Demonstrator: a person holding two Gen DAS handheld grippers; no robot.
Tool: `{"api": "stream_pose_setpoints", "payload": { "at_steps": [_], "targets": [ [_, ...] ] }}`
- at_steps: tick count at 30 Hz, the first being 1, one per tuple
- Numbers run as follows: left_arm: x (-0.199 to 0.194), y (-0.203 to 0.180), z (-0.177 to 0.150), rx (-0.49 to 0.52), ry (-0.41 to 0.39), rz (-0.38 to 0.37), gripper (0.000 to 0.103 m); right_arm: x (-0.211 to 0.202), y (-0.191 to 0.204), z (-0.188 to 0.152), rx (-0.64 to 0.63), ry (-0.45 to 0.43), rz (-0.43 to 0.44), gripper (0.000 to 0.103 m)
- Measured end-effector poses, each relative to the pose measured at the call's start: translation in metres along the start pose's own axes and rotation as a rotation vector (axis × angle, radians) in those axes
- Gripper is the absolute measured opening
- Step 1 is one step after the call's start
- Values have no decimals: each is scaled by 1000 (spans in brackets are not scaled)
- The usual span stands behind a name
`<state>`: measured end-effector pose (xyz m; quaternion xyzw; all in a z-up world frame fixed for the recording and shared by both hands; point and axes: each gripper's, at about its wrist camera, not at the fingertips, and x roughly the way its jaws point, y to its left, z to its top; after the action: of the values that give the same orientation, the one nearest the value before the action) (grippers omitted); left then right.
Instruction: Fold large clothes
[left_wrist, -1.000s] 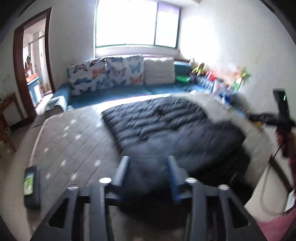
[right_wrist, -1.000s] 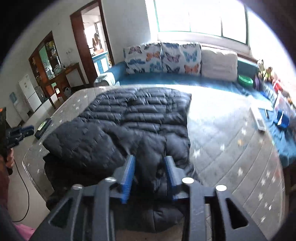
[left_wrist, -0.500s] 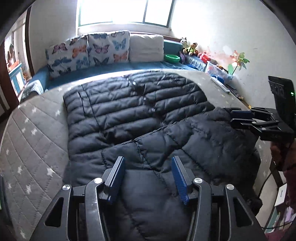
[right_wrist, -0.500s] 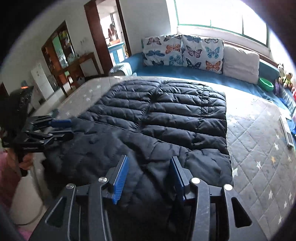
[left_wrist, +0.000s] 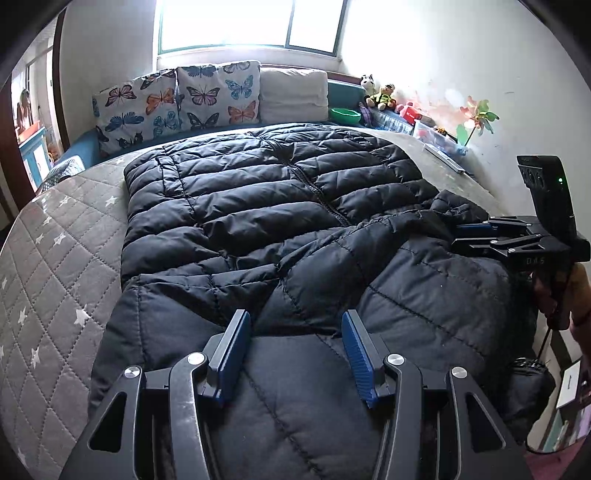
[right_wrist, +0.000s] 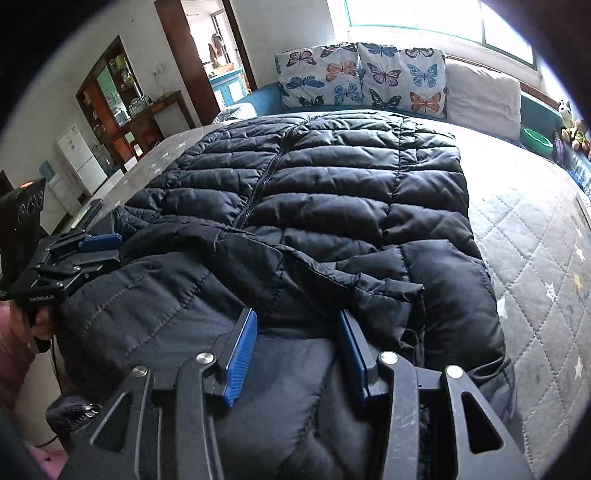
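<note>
A black quilted puffer jacket (left_wrist: 280, 206) lies spread on a grey star-quilted mattress (left_wrist: 55, 258), zip running away from me. A rumpled fold crosses its near part, which reaches the mattress's near edge. My left gripper (left_wrist: 293, 319) hovers low over the jacket's near left part, open, its blue pads bare and fabric lying flat beneath. My right gripper (right_wrist: 297, 317) stands the same way over the jacket (right_wrist: 332, 192) on its near right part, with puffed cloth bulging beside its right pad. Each gripper also shows in the other's view: right gripper (left_wrist: 469, 234), left gripper (right_wrist: 99, 251).
Butterfly pillows (left_wrist: 177, 99) and a cream cushion (left_wrist: 293, 96) line the far side on a blue bench. Toys, boxes and a green bowl (left_wrist: 345, 115) sit by the right wall. A dark flat device (right_wrist: 86, 212) lies near the mattress's left edge. A person stands beyond the doorway (right_wrist: 216, 48).
Both grippers have come down and forward from high above the bed to just over the jacket's near part. Their jaw width looks the same.
</note>
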<state>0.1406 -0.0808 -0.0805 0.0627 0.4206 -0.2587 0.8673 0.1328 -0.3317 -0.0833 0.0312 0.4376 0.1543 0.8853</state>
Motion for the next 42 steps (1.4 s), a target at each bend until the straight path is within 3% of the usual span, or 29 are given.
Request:
{"api": "stream_pose_setpoints", "payload": {
  "at_steps": [3,12,17,21,25,31,37,39,42],
  "targets": [
    [-1,-1,-1,4,-6,6,55,0,-2,-1,11,-7,13,49],
    [-29,-17,12,31,-21,68,56,-29,20,14,-33,1,-73,51],
    [-61,-43,28,66,-110,-8,61,-51,54,21,-122,-37,-53,56],
    [-49,-61,19,113,-73,-38,61,-42,76,10,-185,6,-27,57],
    [-28,-75,-6,162,-31,-24,62,-31,81,-12,-224,39,-58,58],
    [-10,-86,-35,227,-41,24,65,-14,86,-43,-308,-3,-115,60],
    [-3,-86,-42,219,-58,35,66,-15,82,-37,-296,-6,-91,60],
    [-4,-84,-41,209,-57,29,66,-25,81,-28,-280,13,-70,60],
    [-3,-83,-40,210,-58,31,66,-48,72,-14,-232,-32,-69,60]
  ]
}}
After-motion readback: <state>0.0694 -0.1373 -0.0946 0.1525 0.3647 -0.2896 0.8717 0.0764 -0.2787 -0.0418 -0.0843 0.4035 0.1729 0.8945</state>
